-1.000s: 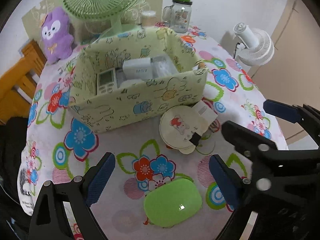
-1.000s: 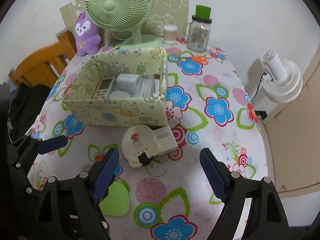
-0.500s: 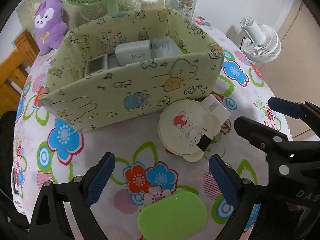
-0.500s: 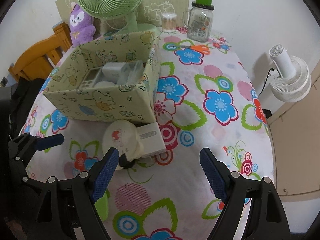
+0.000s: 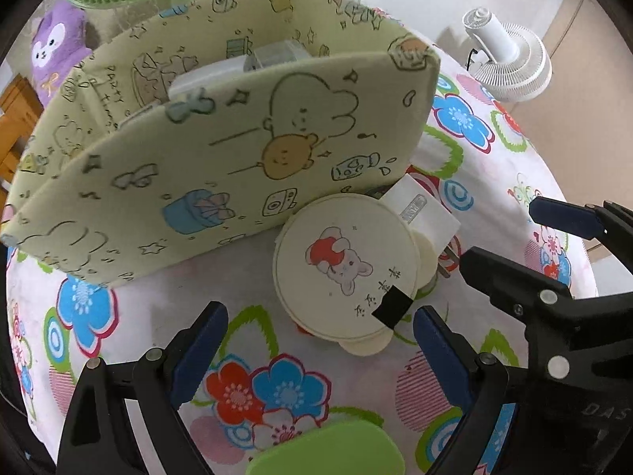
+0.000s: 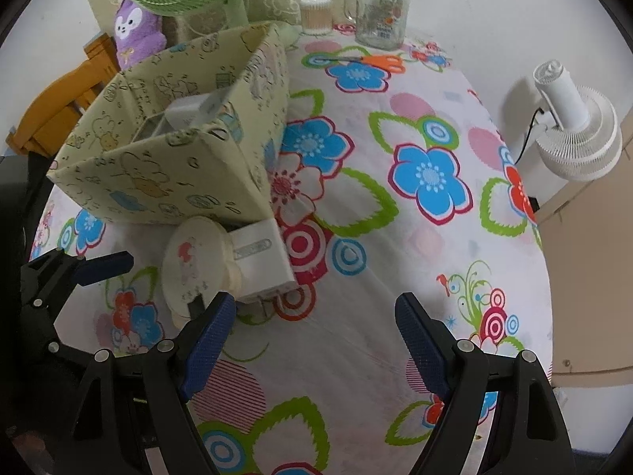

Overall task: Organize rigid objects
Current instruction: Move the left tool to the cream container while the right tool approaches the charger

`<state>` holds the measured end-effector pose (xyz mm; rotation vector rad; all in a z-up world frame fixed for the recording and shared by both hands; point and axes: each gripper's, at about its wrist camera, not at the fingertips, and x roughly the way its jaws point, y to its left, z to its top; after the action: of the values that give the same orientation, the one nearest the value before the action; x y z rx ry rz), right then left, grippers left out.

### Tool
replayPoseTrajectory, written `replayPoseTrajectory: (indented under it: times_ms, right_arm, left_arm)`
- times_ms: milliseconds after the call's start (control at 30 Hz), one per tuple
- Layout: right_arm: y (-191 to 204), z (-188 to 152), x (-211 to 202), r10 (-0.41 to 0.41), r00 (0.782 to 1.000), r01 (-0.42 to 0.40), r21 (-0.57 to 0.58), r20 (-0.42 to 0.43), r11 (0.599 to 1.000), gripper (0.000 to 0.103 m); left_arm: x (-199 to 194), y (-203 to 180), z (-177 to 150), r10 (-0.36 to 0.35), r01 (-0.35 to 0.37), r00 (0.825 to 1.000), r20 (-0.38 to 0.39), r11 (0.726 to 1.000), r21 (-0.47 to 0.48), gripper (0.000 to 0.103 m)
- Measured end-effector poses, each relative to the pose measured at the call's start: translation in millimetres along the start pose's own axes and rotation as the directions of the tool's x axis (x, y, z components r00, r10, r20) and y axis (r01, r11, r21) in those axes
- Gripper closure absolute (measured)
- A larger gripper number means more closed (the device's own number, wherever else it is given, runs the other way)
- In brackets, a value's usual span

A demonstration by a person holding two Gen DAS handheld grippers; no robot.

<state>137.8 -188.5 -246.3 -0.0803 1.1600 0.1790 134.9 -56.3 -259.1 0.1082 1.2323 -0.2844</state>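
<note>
Left wrist view: both tools, the left tool (image 5: 316, 350) and right tool (image 6: 310, 334), tilt steeply down, released, over the round case (image 5: 344, 273).

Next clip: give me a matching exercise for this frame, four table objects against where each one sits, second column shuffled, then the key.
Things:
1. round cream case
2. white charger
3. green case
4. glass jar

Places:
A. far end of the table, beside the cotton swab tub
B. nearest the camera, below the open left hand-held gripper
C. against the front wall of the patterned box, bear picture facing up
D. at the box's corner, partly tucked under the round case

Pairs: 1-C, 2-D, 3-B, 4-A
</note>
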Motion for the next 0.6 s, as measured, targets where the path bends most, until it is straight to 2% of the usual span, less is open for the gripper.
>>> replayPoseTrajectory:
  times_ms: [300, 467, 600]
  right_arm:
    - [-10, -2, 13, 0.016, 1.000, -0.015, 0.032, -0.021, 0.999, 0.018]
    - [-15, 0, 15, 0.014, 1.000, -0.013, 0.049, -0.028, 0.999, 0.018]
    - [-17, 1, 15, 0.016, 0.999, -0.015, 0.050, -0.031, 0.999, 0.018]
  left_arm:
    - [11, -9, 10, -0.012, 0.011, 1.000, 0.012, 0.999, 0.047, 0.010]
    - [13, -22, 19, -0.026, 0.024, 0.999, 0.019, 0.994, 0.109, 0.022]
    - [15, -32, 26, -0.025, 0.023, 1.000, 0.018, 0.990, 0.140, 0.027]
